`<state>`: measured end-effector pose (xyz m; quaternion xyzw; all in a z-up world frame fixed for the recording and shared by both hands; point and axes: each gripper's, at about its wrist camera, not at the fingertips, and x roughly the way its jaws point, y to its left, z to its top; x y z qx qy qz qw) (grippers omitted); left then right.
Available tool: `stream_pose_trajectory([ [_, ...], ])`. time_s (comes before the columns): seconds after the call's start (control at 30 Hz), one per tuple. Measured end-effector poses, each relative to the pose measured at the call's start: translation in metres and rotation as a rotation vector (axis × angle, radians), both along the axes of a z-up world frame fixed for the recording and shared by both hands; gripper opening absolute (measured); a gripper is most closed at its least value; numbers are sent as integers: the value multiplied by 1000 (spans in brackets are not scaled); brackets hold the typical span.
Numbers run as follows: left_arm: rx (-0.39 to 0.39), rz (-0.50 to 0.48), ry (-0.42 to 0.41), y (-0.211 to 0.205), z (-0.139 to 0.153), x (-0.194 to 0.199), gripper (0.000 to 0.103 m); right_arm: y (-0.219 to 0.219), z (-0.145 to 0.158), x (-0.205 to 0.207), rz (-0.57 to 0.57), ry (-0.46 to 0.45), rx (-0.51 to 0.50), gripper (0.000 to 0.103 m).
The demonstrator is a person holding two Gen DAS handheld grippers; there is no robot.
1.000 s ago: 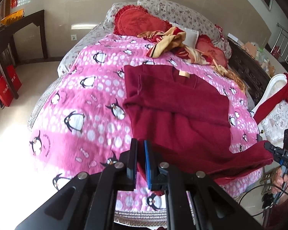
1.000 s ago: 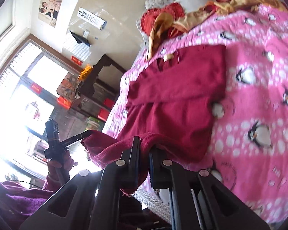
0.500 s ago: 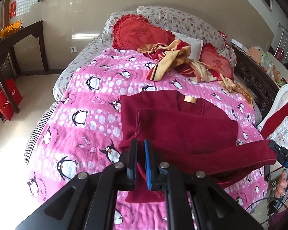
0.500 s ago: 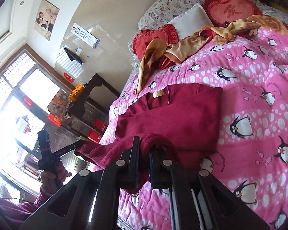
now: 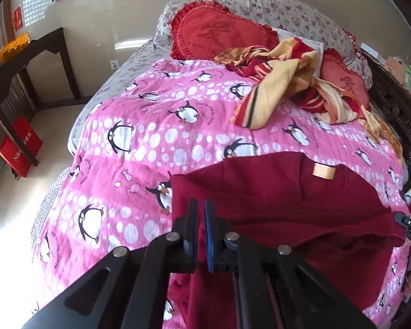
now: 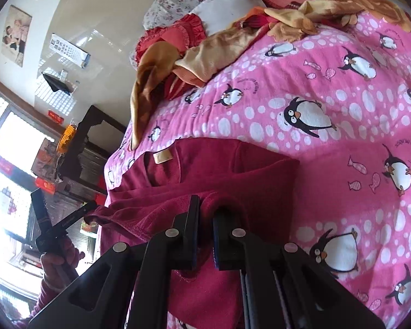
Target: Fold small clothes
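Nearest us, the left hand-held gripper (image 5: 200,231) is clamped on the hem of the dark red sweater (image 5: 282,205), and the right hand-held gripper (image 6: 205,229) pinches the same hem at its other corner. We see the lifted edge stretched between them, above the rest of the sweater lying on the pink penguin blanket (image 5: 150,142). Its tan neck label (image 6: 162,157) faces up just beyond. Farther off lie a striped red-and-yellow cloth (image 5: 282,82) and red heart-shaped pillows (image 5: 216,35).
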<state>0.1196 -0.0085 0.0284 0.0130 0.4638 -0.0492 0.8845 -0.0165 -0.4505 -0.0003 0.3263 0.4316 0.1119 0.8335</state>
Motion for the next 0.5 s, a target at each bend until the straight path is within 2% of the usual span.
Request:
stream_pose_trajectory([
  [0.07, 3, 16, -12, 4, -3, 11, 5, -6, -13, 14, -28, 23, 35, 0],
  [0.17, -57, 31, 8, 18, -3, 18, 11, -18, -18, 19, -57, 27, 98, 4],
  [0.23, -76, 22, -1, 25, 3, 12, 37, -23, -13, 11, -86, -2, 114, 10],
  [0.27, -80, 16, -8, 26, 6, 7, 42, -24, -6, 5, -111, -18, 74, 17],
  [0.3, -85, 6, -16, 26, 10, 1, 49, -26, 2, -2, -129, -35, 28, 18],
  [0.37, -92, -22, -22, 23, 15, -9, 56, -24, 15, -16, -115, -80, 4, 18],
  [0.43, -94, -61, -30, 14, 15, -17, 66, -12, 25, -26, -56, -135, -14, 18],
  [0.5, -73, -92, -26, 1, 9, -19, 70, 12, 32, -26, 19, -148, -103, 18],
])
